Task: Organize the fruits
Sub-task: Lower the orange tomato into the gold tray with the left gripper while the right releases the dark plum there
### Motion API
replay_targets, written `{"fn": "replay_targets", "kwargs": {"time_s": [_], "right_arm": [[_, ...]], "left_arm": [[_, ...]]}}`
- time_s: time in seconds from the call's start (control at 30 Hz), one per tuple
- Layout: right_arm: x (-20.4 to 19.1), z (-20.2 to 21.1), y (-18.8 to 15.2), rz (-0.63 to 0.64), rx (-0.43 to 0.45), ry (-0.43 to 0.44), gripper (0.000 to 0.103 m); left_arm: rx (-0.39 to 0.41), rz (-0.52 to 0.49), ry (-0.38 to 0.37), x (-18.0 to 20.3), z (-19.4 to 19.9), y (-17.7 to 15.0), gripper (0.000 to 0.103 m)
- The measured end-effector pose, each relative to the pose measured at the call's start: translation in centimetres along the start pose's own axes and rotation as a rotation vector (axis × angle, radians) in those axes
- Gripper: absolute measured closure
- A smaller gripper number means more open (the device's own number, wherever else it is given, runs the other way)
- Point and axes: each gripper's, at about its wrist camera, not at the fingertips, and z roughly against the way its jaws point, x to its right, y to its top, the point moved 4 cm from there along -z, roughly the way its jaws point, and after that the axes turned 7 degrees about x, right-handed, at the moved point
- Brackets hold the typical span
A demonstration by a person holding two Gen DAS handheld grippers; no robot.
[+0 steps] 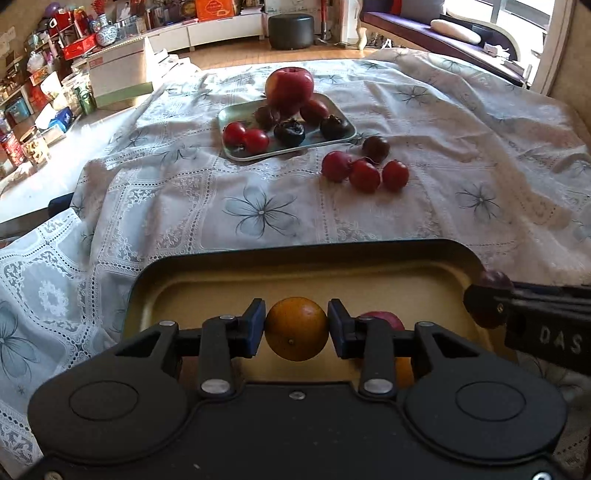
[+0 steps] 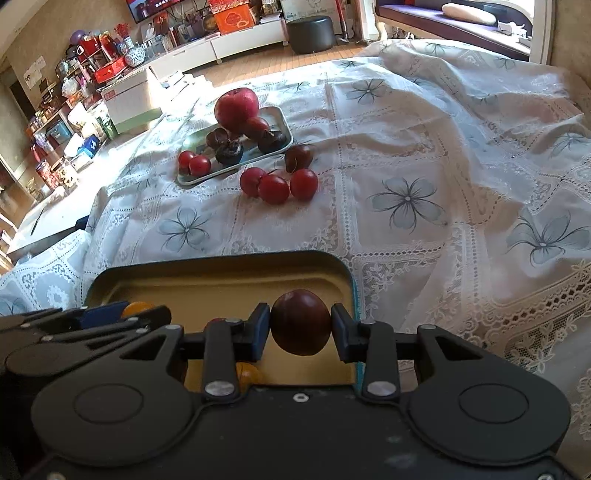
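My left gripper (image 1: 296, 328) is shut on an orange (image 1: 296, 328), held over the near black-rimmed tray (image 1: 258, 280) with a tan inside. A red fruit (image 1: 384, 319) lies in that tray behind the right finger. My right gripper (image 2: 300, 323) is shut on a dark red plum (image 2: 300, 322) above the tray's (image 2: 221, 275) right end; it also shows at the right of the left wrist view, right gripper (image 1: 491, 304). Farther off, a pale tray (image 1: 236, 114) holds a big red apple (image 1: 289, 86) and small red and dark fruits. Several loose red fruits (image 1: 364, 173) lie beside it.
A white lace cloth with grey flowers (image 2: 406, 199) covers the table, rumpled at the right. Boxes (image 1: 118, 74) and cluttered shelves stand at the left. A dark stool (image 1: 291, 31) and a sofa are beyond the table.
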Motion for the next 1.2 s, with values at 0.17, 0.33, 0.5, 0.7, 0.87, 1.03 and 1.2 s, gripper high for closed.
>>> {"fn": "replay_targets", "kwargs": {"time_s": [0.17,0.33,0.5,0.7,0.87,1.03,1.2], "right_arm": [[0.1,-0.3,-0.2,-0.001,-0.013,-0.003,0.066],[-0.1,-0.2,-0.2,0.001,-0.016,0.002,0.066],[-0.3,-0.3,-0.3,0.001,-0.026,0.016,0.065],[-0.4,-0.1,-0.3,0.002,-0.019,0.016,0.064],[-0.5,-0.2,-0.4,0.008,-0.025,0.018,0.064],[-0.5,-0.4,-0.5,0.010,-0.035,0.019,0.064],[-0.5,-0.5,-0.5,0.010,-0.041,0.019,0.064]], "left_arm": [[-0.009,-0.002,0.030,-0.1,-0.7,0.1,0.057],[-0.006,-0.012,0.048,-0.3,-0.6,-0.2,0.054],[-0.023,-0.011,0.025,-0.2,-0.4,-0.7,0.053],[-0.039,0.005,0.015,-0.3,-0.2,-1.6,0.053],[-0.031,0.006,0.022,-0.3,0.2,-2.0,0.053],[-0.025,0.003,0.025,-0.3,0.4,-2.2,0.053],[-0.034,0.005,0.023,-0.3,0.4,-2.4,0.053]]}}
